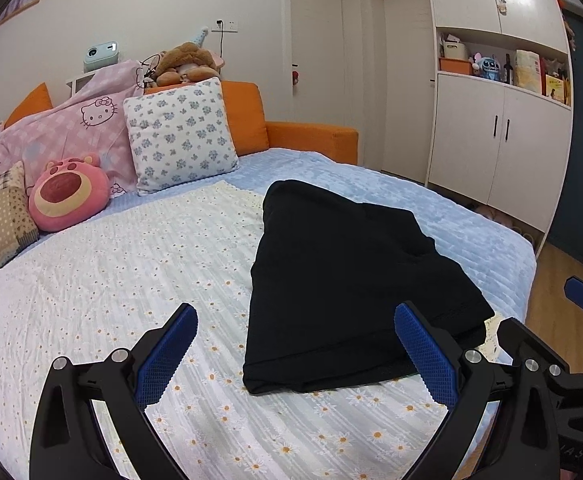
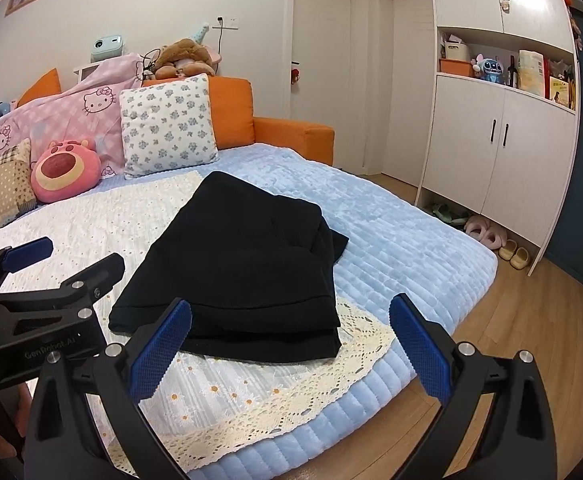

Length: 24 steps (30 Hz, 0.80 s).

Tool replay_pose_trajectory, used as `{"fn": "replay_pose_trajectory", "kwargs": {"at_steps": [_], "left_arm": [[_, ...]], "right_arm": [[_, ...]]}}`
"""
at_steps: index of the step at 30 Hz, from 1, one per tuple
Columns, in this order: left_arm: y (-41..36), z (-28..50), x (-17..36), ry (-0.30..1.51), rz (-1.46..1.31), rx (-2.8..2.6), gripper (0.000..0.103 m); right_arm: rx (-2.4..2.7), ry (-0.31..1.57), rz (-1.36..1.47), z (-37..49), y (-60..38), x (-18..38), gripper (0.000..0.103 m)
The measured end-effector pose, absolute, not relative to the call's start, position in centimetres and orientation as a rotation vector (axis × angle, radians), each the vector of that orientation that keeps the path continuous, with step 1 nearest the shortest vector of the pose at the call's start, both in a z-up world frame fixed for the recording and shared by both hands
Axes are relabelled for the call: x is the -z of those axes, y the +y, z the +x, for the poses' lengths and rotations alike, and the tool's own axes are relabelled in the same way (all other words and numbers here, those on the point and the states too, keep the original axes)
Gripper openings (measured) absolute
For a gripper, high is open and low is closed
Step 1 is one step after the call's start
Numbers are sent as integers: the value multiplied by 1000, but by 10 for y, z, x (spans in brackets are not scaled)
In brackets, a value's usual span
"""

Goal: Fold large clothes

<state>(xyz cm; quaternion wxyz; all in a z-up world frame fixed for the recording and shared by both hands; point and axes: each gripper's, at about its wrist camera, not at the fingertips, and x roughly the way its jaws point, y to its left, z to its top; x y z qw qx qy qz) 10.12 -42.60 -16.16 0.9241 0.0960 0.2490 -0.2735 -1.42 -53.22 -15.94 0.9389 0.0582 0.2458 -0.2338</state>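
A black garment (image 1: 343, 280) lies folded into a compact stack on the daisy-print sheet (image 1: 131, 280) of the bed. It also shows in the right wrist view (image 2: 243, 264). My left gripper (image 1: 295, 348) is open and empty, held just above the sheet at the garment's near edge. My right gripper (image 2: 291, 340) is open and empty, held over the bed's near corner, just short of the garment. The left gripper's body also shows at the left of the right wrist view (image 2: 47, 292).
Pillows (image 1: 179, 132) and plush toys (image 1: 67, 192) line the orange headboard (image 1: 243, 116) at the back left. A white wardrobe (image 2: 499, 128) stands at the right with slippers (image 2: 487, 236) on the wood floor (image 2: 531, 340). The light blue mattress pad (image 2: 391, 232) extends to the bed's right edge.
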Motion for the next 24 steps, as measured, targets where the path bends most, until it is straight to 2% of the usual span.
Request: {"fn": "replay_pose_trajectory", "kwargs": {"at_steps": [24], "left_arm": [[-417,105,164,494,210,509,100]], "right_arm": [[494,502,114,-16,-532,160,98]]}}
